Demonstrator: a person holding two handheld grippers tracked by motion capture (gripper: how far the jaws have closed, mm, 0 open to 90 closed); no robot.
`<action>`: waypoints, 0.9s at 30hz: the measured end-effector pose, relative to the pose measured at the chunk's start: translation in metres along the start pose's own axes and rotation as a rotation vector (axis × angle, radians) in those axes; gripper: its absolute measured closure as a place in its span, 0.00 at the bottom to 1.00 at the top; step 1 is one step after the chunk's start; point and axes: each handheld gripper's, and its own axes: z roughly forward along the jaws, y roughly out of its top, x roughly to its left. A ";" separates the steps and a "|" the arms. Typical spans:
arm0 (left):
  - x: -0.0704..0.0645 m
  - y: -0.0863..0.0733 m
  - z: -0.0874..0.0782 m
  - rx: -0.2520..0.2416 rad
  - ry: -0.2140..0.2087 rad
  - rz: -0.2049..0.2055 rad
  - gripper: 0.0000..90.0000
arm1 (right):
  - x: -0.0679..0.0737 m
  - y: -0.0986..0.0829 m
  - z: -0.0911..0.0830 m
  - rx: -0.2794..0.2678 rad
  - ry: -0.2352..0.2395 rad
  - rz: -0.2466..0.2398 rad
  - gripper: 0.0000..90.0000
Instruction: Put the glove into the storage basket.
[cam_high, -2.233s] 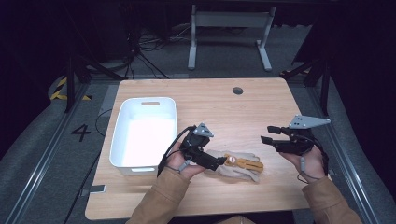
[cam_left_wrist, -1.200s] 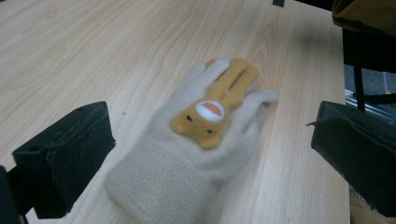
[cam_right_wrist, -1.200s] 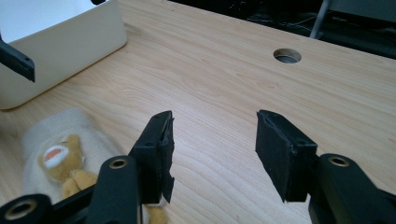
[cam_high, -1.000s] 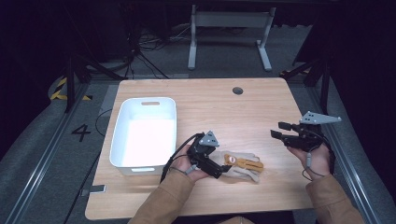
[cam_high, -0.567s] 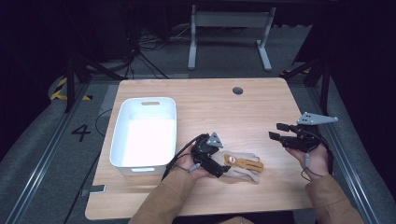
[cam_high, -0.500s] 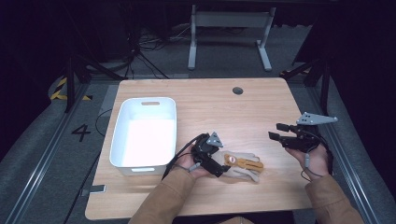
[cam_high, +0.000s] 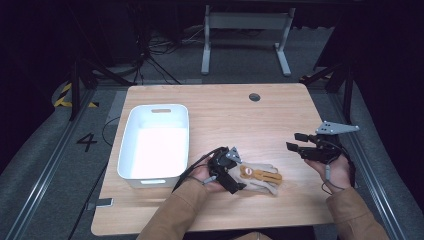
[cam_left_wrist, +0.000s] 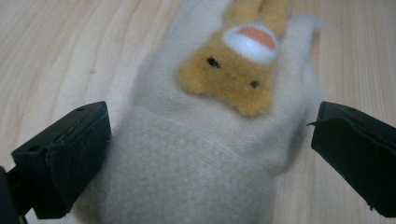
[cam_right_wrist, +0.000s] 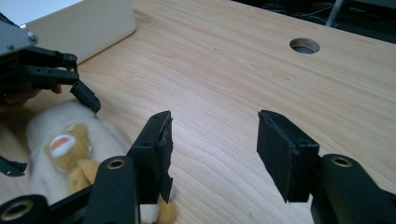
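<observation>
High view: left gripper (cam_high: 239, 184) has dropped, fingers spread astride the glove (cam_high: 257, 177); right gripper (cam_high: 295, 141) fingers released.

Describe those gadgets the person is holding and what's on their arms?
Each hand holds a black two-jaw gripper. The left gripper carries a small grey plate and trails a dark cable. The right gripper has a grey three-cornered plate on top and blocky black jaws with round screw holes. Both sleeves are tan-brown.
</observation>
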 end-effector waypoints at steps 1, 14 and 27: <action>0.000 0.000 0.000 0.000 0.000 0.000 0.00 | 0.000 0.000 0.000 0.000 0.000 0.000 0.51; -0.005 -0.002 0.013 0.060 0.013 0.034 0.00 | 0.000 0.000 0.001 0.007 0.003 -0.002 0.51; -0.011 -0.001 0.021 0.112 0.083 0.059 0.02 | -0.001 -0.001 0.001 0.009 0.003 0.003 0.51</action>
